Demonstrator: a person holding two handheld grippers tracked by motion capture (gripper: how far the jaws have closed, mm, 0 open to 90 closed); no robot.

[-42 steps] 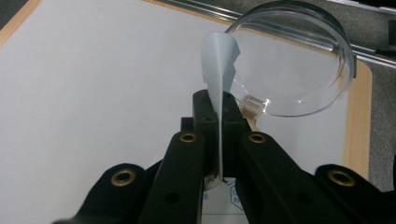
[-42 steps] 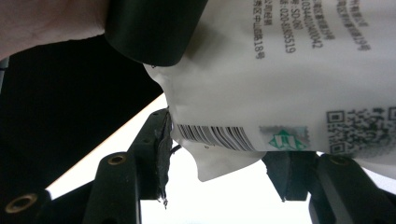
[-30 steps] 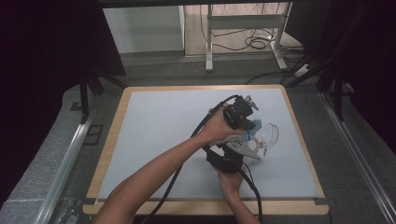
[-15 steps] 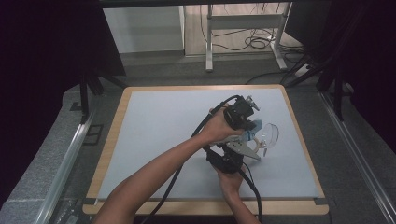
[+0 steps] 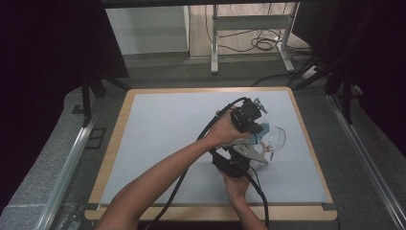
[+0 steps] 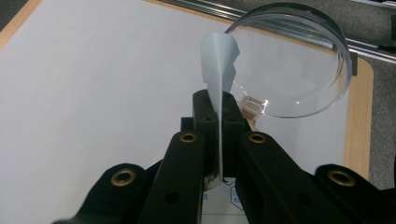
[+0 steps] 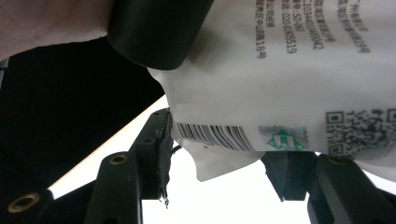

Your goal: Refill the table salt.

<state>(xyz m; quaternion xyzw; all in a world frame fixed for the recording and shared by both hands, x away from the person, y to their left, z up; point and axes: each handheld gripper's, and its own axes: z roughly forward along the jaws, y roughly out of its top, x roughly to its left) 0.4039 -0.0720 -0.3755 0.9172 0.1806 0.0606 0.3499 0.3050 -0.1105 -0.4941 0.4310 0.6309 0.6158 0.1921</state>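
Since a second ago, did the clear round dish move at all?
No. The clear round dish sits at the same spot beside the table's right wooden edge in the high view.

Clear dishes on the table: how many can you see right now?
1. The clear round dish lies on the grey mat near its right edge, just beyond the paper packet pinched in the left gripper. The hands could hide another.

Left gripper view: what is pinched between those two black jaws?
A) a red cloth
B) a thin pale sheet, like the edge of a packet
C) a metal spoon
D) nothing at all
B: the left gripper has its jaws shut on a thin pale sheet that stands up between them, beside a clear round dish on the table.
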